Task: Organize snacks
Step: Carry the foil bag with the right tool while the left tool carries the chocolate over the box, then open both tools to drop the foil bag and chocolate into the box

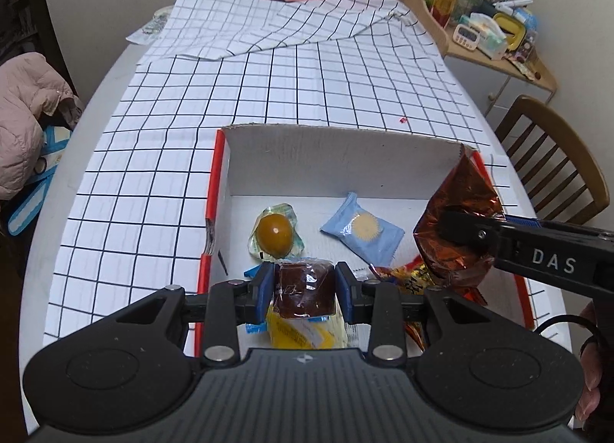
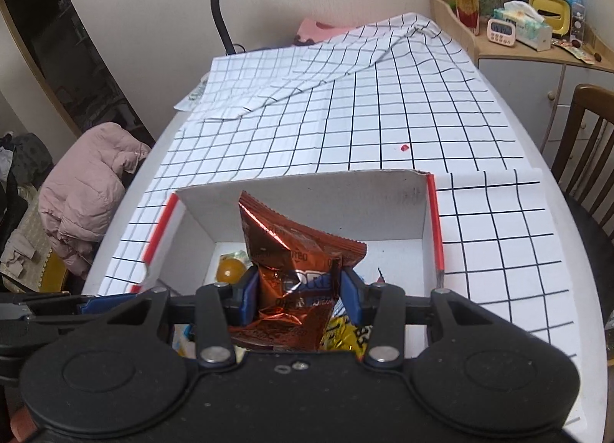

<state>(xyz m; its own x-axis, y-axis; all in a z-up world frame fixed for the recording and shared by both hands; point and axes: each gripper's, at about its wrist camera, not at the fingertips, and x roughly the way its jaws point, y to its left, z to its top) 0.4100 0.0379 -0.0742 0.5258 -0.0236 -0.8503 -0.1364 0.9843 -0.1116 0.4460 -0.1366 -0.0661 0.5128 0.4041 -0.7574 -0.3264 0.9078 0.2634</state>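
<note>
While the white box (image 1: 337, 159) on the table already holds a blue packet (image 1: 362, 232) and a jelly cup (image 1: 274, 236), both claws are loaded over it: right gripper (image 2: 295, 289) clamps the copper bag (image 2: 295, 251), left gripper (image 1: 305, 285) the brown cake (image 1: 305, 287). Judging: mid-task, two drops left.

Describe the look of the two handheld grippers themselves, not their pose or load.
Both are matte black plastic. The left gripper and right gripper have blue finger pads, silver round pivot bolts and two round embossed discs on the body. The right one, seen from the left wrist, carries white "DAS" lettering and a black cable.
</note>
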